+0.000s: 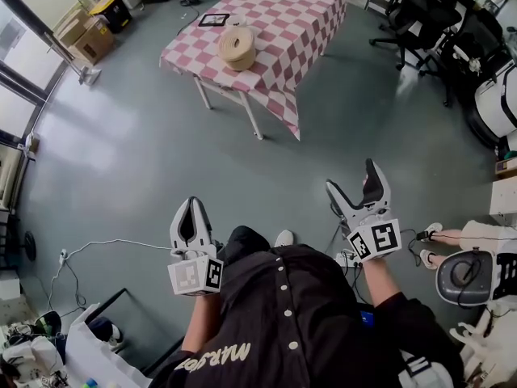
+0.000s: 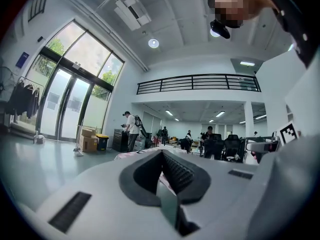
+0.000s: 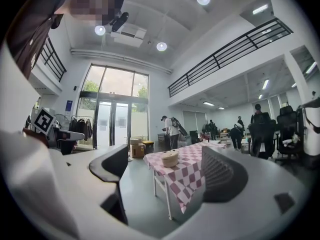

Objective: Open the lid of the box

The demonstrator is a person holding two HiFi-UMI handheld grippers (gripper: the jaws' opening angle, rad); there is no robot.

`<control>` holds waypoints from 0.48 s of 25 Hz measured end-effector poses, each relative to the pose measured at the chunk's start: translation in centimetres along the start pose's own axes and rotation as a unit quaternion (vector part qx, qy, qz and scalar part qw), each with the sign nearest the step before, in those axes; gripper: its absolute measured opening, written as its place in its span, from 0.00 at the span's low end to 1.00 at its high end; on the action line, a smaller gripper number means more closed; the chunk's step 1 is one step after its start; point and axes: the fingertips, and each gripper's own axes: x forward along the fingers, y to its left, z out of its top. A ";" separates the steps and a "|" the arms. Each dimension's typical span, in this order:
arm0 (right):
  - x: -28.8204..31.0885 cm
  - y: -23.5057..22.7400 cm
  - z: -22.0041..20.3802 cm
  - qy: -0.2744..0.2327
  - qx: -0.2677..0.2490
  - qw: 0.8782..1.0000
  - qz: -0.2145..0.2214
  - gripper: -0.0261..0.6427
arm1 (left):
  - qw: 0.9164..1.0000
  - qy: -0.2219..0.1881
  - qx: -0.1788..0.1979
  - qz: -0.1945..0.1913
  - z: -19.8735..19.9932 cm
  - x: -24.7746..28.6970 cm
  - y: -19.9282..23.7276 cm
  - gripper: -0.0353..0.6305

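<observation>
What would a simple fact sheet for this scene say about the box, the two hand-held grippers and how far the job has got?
Table: covered by a red-and-white checked cloth, some way ahead of the person
Box: round, tan, near the table's edge
Lid: on the box
Beside box: dark flat tablet-like item
Left hand-held gripper: jaws together, holding nothing
Right hand-held gripper: jaws apart, empty
Progress: not begun; both grippers are in the air, well short of the table

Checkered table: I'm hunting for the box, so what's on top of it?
A round woven box, lid on, and a flat dark device. The lid hides the box's contents.
</observation>
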 end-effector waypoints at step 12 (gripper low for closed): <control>6.3 -1.7 -0.1 0.006 0.004 1.000 -0.009 0.70 | 1.000 0.006 -0.001 -0.014 0.4 7.2 2.1 0.07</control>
